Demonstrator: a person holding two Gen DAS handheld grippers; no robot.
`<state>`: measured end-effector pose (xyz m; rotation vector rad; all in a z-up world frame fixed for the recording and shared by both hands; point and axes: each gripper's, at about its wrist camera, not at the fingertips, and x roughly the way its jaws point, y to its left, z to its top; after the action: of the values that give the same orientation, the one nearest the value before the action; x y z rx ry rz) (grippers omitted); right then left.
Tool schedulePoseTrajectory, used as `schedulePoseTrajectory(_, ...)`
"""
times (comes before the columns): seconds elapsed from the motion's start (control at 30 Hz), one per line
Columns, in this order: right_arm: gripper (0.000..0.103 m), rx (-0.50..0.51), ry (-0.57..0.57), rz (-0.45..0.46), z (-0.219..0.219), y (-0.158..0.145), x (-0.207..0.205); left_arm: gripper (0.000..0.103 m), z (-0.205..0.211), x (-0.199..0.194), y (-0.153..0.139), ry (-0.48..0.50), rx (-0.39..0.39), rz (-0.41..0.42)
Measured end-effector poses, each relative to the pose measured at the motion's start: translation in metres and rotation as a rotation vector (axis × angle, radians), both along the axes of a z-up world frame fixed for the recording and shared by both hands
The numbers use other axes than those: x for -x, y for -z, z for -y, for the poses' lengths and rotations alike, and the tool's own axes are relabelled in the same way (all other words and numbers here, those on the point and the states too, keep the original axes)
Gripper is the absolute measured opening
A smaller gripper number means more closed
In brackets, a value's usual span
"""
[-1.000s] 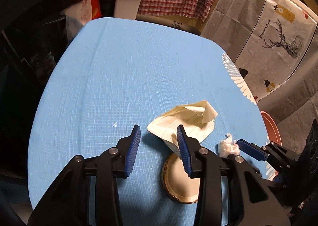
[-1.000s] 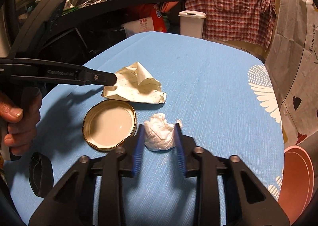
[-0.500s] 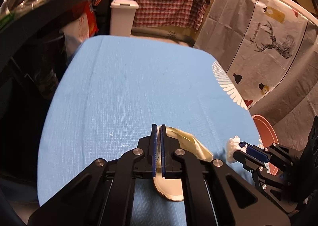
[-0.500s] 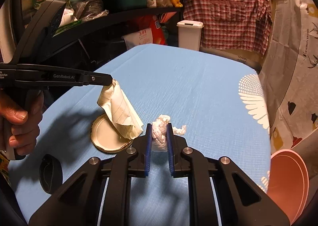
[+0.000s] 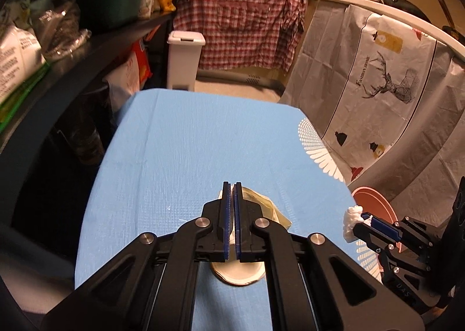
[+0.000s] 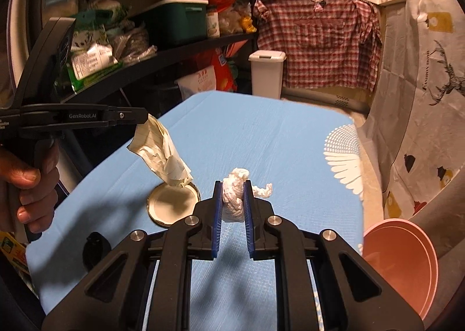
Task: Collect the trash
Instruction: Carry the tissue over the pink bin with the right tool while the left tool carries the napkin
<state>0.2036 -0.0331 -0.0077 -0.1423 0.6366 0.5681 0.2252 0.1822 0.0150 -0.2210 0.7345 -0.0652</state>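
Blue cloth covers the table [image 6: 261,139] that fills the middle of both views. In the right wrist view, the right gripper [image 6: 233,185] sits at the bottom middle. Its blue pads squeeze a crumpled white tissue ball [image 6: 232,200], and a little tail of tissue sticks out to the right. The tissue ball is lifted off the cloth.

At the left edge of that view, a hand [image 6: 26,185] holds the black left gripper [image 6: 144,115]. Its jaws are pressed almost together on the top of a crumpled sheet of pale lined paper [image 6: 162,153]. The paper hangs down from the tip, up in the air. Its low end hangs right over a round gold metal jar lid [image 6: 171,206], which lies flat on the cloth with its pale inside facing up. I cannot tell if the paper touches the lid.

In the left wrist view, the left gripper [image 5: 232,185] is at the bottom middle with the paper [image 5: 261,206] peeking out on its right side. The lid [image 5: 238,275] shows under the gripper arms. The right gripper [image 5: 361,219] comes in from the lower right with the white tissue ball [image 5: 350,223] at its tip.

A round pink plastic bowl [image 6: 404,261] sits past the right side of the table, low in the frame. A white plastic bin with a lid [image 6: 266,72] stands past the far end of the table, next to a red checked shirt [image 6: 316,40] hanging up. Dark shelves [image 6: 162,51] full of bags and boxes fill the upper left.
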Motion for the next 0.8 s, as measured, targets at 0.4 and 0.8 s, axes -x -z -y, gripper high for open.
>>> schedulePoseTrajectory(0.4,0.014,-0.060,0.032,0.047,0.029,-0.037,0.028,0.002,0.031,0.034,-0.033,0.006,-0.005,0.068)
schedulePoseTrajectory(0.8,0.014,-0.122,0.103,0.075,0.089,-0.090,0.042,0.002,0.052,0.047,-0.053,0.035,0.015,0.117)
